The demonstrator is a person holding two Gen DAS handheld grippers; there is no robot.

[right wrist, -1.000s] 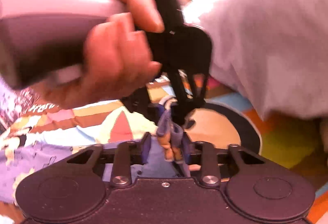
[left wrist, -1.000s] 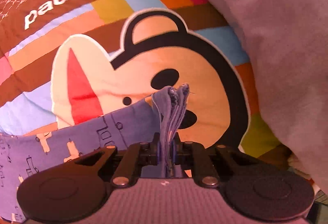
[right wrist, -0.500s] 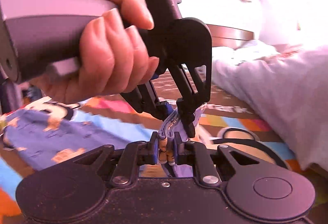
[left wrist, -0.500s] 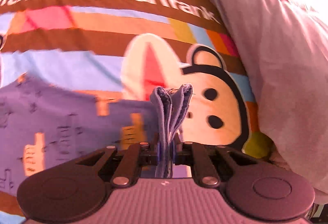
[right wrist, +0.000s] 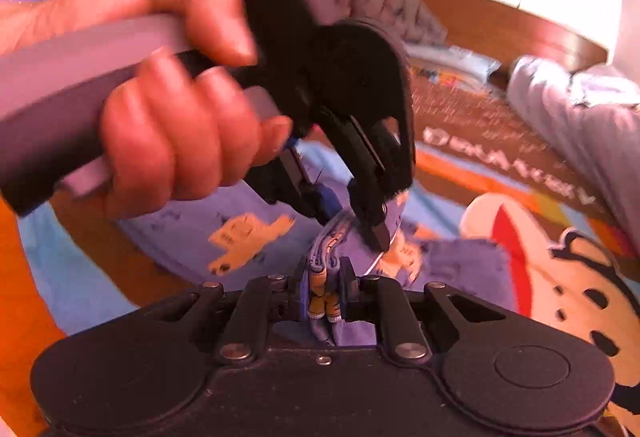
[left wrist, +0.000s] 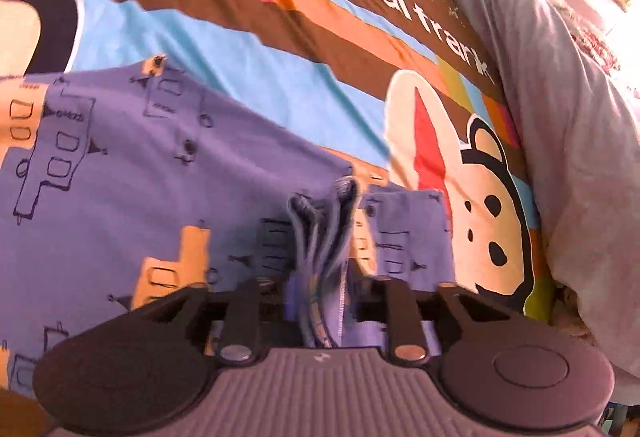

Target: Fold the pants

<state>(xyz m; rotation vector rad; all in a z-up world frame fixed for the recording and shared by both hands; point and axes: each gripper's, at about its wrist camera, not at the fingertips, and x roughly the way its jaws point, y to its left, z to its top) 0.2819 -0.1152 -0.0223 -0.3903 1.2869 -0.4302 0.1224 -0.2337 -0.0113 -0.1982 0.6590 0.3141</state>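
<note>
My left gripper (left wrist: 320, 293) is opening its jaws, and the bunched hem of the purple cotton pants with orange building prints (left wrist: 120, 165) stands loose between them. My right gripper (right wrist: 324, 289) is clamped on the same hem. The pants lie spread on the striped cartoon-monkey bedspread (left wrist: 248, 49), beside the grey quilt (left wrist: 568, 125) along its edge.

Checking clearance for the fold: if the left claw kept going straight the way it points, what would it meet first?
Probably the pants: a bunched edge already sits between the left claw's opening jaws, more pants cloth just beyond, spread on the bedspread.
</note>
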